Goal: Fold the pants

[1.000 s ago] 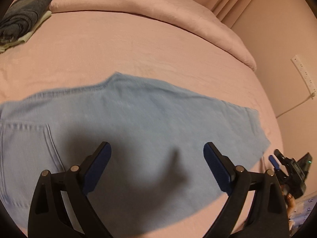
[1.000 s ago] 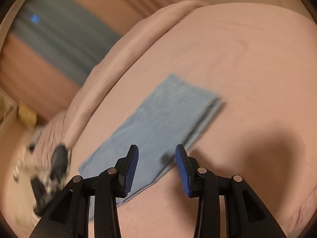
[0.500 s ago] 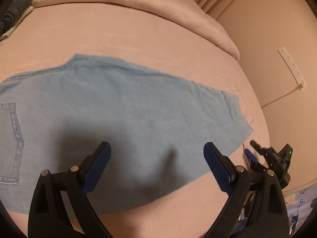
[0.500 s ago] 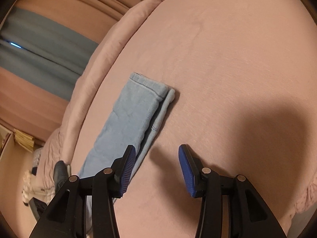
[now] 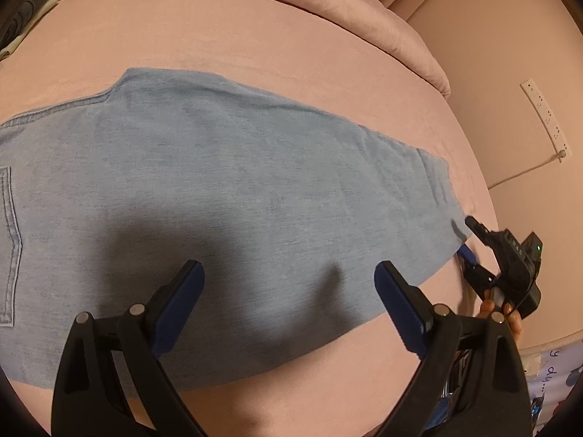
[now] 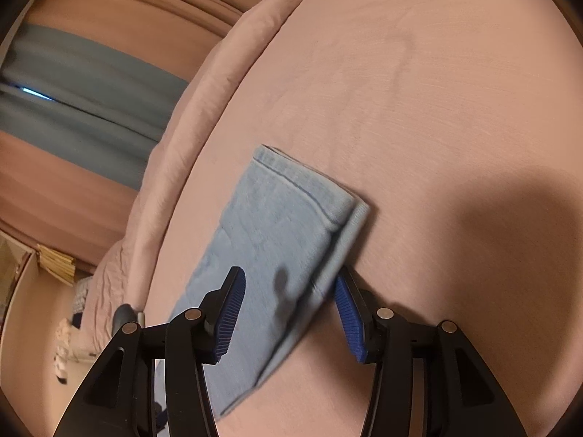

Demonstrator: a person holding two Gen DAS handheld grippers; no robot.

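Observation:
Light blue denim pants (image 5: 226, 196) lie flat on the pink bed, folded lengthwise with one leg on the other. A back pocket shows at the left edge. My left gripper (image 5: 288, 295) is open and empty, hovering over the thigh part. In the right wrist view the leg end with its hems (image 6: 291, 196) lies on the bed. My right gripper (image 6: 288, 302) is open, its fingers straddling the leg's near edge close to the hems. It also shows in the left wrist view (image 5: 477, 255) at the leg end.
The pink bed (image 5: 255, 36) has a rolled pink duvet (image 5: 328, 3) along its far side. Dark folded clothes (image 5: 22, 18) lie at the far left corner. A wall with a power strip (image 5: 544, 116) is to the right. Curtains (image 6: 73, 91) hang beyond the bed.
My right gripper has opened wider and moved in over the leg end. My left gripper stays open while its view has shifted slightly over the pants.

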